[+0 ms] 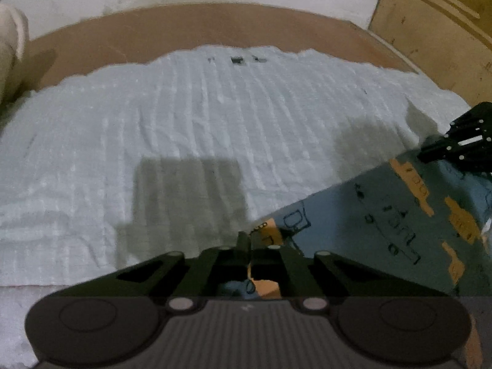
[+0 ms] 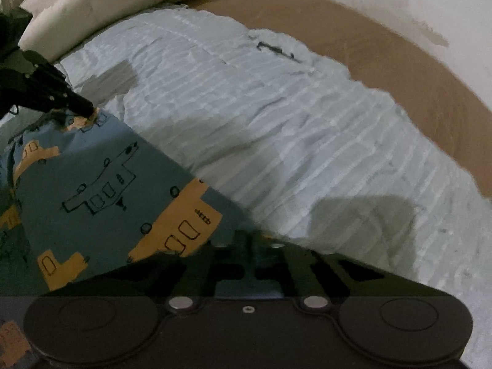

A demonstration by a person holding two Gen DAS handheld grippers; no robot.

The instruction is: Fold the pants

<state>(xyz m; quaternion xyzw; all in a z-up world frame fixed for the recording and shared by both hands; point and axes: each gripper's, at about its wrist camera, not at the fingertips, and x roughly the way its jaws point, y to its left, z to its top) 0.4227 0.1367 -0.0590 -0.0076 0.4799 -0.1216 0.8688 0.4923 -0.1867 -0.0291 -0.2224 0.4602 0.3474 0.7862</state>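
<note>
Both claws are closed tight on the pants point(image 2: 101, 184). The left claw point(image 1: 246, 243) pinches one corner of the top edge. The right claw point(image 2: 255, 246) pinches the other corner. The blue and orange cloth is stretched in a straight line between them and hangs above the white bed cover point(image 1: 184, 117). The bed lies ahead of both claws, so I think the pants go forward and down next.

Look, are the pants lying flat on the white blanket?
No, the pants hang stretched in the air between the left gripper and the right gripper, above the white blanket.
</note>
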